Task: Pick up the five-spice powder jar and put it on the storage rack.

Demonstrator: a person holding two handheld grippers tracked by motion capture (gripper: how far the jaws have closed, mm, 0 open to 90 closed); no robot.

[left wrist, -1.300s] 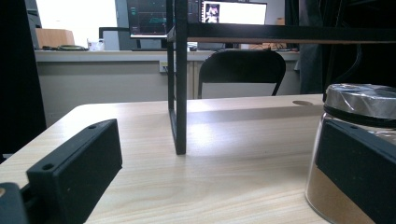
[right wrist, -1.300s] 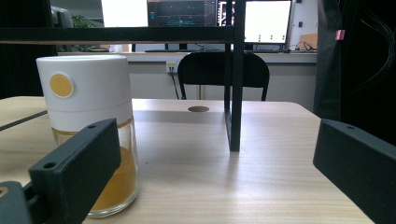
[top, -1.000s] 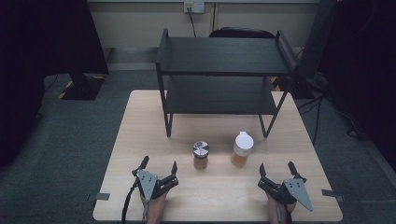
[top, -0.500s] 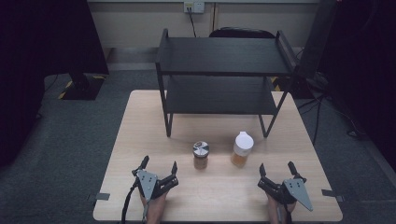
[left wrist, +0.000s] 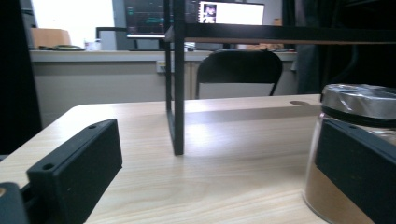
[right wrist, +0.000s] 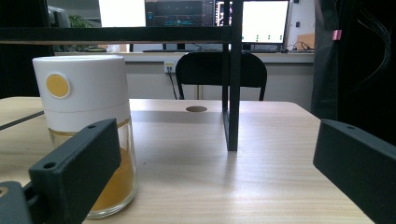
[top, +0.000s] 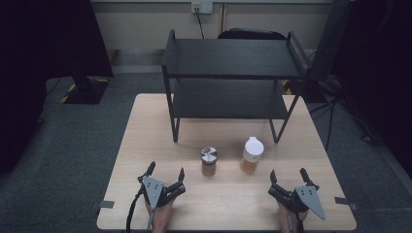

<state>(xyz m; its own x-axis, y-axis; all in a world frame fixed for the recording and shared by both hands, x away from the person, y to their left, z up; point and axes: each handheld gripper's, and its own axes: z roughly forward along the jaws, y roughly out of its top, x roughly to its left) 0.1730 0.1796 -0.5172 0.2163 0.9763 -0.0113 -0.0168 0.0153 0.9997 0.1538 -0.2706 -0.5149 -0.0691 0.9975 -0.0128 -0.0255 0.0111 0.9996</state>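
Left claw [top: 166, 178] and right claw [top: 288, 179] rested at near tabletop [top: 145, 126] edge, both spread, empty. Just ahead stood silver-capped spice jar [top: 209, 161] and white-lidded jar [top: 252, 155], apart, upright. Glass likely rigid, slick, breakable; grip mid-body. Beyond: black two-tier rack [top: 233, 73], grey carpet, dark room.

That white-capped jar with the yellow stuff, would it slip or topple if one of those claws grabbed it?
The white-capped jar looks like smooth clear glass, so probably slippery and breakable. It stands upright and taller than wide, so a push near the cap might tip it. It appears under half full, so likely fairly light for the open right gripper.
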